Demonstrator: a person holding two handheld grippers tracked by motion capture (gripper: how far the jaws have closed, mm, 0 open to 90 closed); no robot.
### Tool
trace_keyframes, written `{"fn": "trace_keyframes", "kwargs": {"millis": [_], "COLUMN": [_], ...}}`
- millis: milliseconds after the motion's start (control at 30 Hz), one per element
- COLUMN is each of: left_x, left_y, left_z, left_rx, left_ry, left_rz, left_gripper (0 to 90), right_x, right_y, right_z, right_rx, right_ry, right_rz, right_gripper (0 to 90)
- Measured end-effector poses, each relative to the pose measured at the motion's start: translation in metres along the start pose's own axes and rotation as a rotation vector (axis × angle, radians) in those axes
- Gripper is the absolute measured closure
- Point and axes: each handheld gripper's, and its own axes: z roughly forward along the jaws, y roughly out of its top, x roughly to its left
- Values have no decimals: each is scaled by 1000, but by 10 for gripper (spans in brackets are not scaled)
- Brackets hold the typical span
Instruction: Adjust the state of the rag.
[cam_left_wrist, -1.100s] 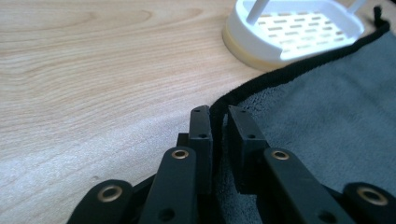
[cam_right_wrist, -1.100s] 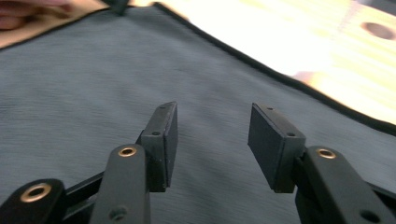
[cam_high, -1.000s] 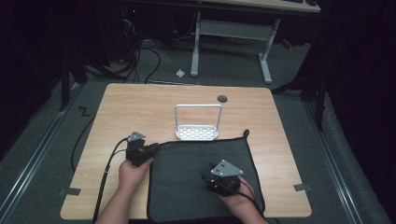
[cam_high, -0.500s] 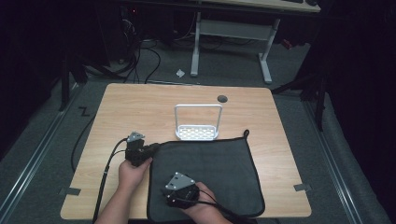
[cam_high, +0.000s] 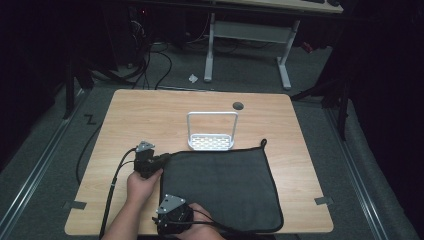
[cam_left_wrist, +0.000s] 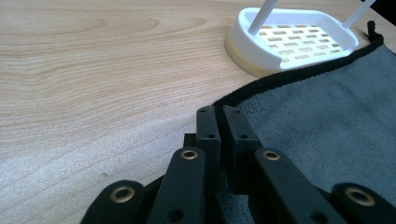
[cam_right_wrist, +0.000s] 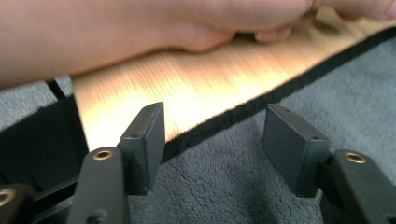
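A dark grey mat (cam_high: 220, 190) with a black hem lies on the front right of the wooden table (cam_high: 165, 110). My left gripper (cam_high: 161, 160) sits at the mat's far left corner. In the left gripper view its jaws (cam_left_wrist: 223, 122) are shut on the hemmed edge of the mat (cam_left_wrist: 327, 107). My right gripper (cam_high: 162, 220) is at the mat's near left edge. Its jaws (cam_right_wrist: 215, 123) stand open and low over the grey mat (cam_right_wrist: 224, 186), with the hem running between them. The person's left hand (cam_right_wrist: 140, 28) lies just beyond.
A white perforated rack (cam_high: 211, 134) with an upright hoop stands just past the mat's far edge, close to the left gripper (cam_left_wrist: 292, 39). A round cable hole (cam_high: 238, 106) sits near the table's back edge. White desk legs and cables lie on the floor behind.
My right gripper has swept left across the mat, from its front right part to its near left edge. The left gripper has stayed at the far left corner.
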Motion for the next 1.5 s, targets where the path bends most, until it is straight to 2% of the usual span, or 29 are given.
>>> {"fn": "trace_keyframes", "kwargs": {"millis": [267,333,533,733,867,967,1100,1167,1300,1500], "left_x": [0,1,2,1,5,8,9,7,6,24], "left_y": [0,0,-1,-1,1,2,6,10,16,15], "left_z": [0,-1,-3,-3,-6,-9,-13,-17,-26,-52], "left_rx": [-5,-11,-25,-25,-43,-63,-90,-120,-131,-148], "left_ry": [0,-1,-6,4,-18,-30,-46,-55,-42,4], "left_rz": [-3,-7,-19,-9,-47,-84,-114,-121,-100,-116], "left_gripper": [860,861,861,860,862,863,862,863,864,865], "right_x": [-5,-8,-11,-12,-11,-12,-13,-12,-8,5], "right_y": [-4,-5,-7,-9,-10,-9,-6,-3,9,33], "right_z": [-6,-8,-18,-18,-20,-24,-33,-38,-46,-40], "right_rx": [-7,-16,-54,-60,-70,-88,-127,-150,-186,-217], "right_ry": [-43,-51,-57,-51,-54,-58,-67,-72,-82,-58], "right_rz": [-9,-13,-16,-13,-25,-24,-19,-21,-34,-68], "right_gripper": [774,821,831,829,829,829,829,830,830,828]}}
